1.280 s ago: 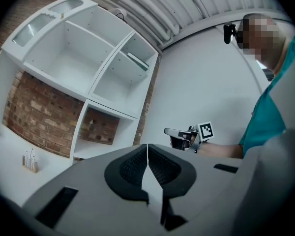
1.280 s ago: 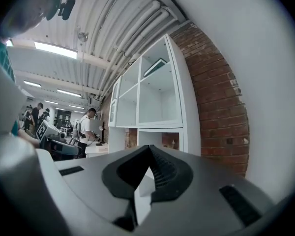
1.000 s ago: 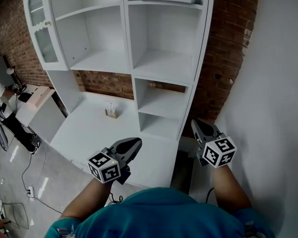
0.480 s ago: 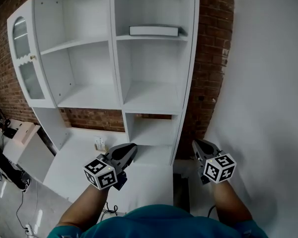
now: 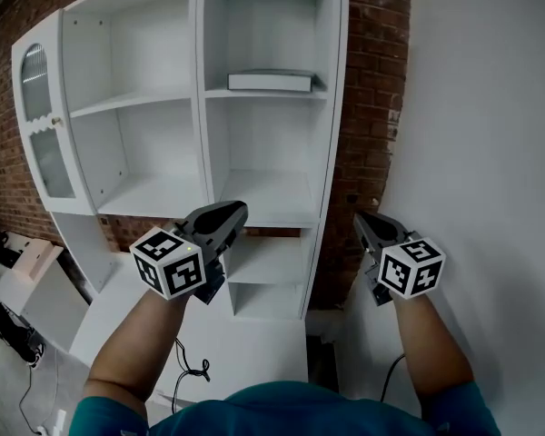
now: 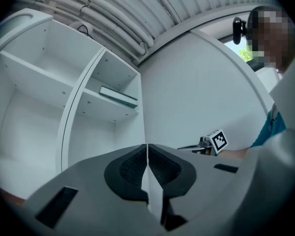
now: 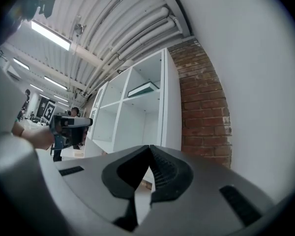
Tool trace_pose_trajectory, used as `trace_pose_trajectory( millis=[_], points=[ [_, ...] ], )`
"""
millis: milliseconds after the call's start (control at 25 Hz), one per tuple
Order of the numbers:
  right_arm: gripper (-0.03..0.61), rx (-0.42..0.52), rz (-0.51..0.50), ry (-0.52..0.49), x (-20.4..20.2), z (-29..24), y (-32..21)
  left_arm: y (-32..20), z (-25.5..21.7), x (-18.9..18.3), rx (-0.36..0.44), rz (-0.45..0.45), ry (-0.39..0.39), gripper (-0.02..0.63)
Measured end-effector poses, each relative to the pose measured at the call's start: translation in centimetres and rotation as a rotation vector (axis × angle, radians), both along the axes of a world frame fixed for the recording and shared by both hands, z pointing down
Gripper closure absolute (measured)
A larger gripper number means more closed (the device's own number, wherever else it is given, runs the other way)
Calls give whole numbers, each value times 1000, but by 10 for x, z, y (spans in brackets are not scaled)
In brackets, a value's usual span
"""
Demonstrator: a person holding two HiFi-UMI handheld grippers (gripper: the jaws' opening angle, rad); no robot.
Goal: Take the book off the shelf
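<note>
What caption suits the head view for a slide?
Left gripper and right gripper, both shut, empty, face a flat grey book on the white shelf unit.

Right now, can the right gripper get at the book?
Likely yes: the book lies flat on an open shelf, nothing before it. The right gripper hangs below it, jaws shut, so it must rise and open.
</note>
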State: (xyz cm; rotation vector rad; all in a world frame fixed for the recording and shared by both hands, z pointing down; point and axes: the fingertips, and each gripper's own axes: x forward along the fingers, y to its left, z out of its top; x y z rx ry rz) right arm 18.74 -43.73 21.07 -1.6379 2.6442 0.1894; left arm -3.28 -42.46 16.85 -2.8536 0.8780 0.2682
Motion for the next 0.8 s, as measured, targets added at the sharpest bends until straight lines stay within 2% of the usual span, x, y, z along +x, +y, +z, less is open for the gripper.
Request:
trace_pose_trajectory(
  millis=[160, 400, 480, 600, 800],
  points=[
    [557, 52, 25, 8, 4, -39, -9, -7, -46, 3, 37, -33, 6, 592],
    [557, 122, 29, 63, 2, -79, -15, -12, -91, 12, 155, -87, -98, 591],
    [557, 135, 29, 72, 2, -90, -17, -14, -105, 17, 220, -127, -164, 586],
    [557, 144, 27, 76, 2, -97, -19, -15, -122, 29, 326, -176, -291, 509],
    [557, 151, 23, 78, 3, -99, -24, -31, -146, 51, 501, -302, -562, 404]
  ],
)
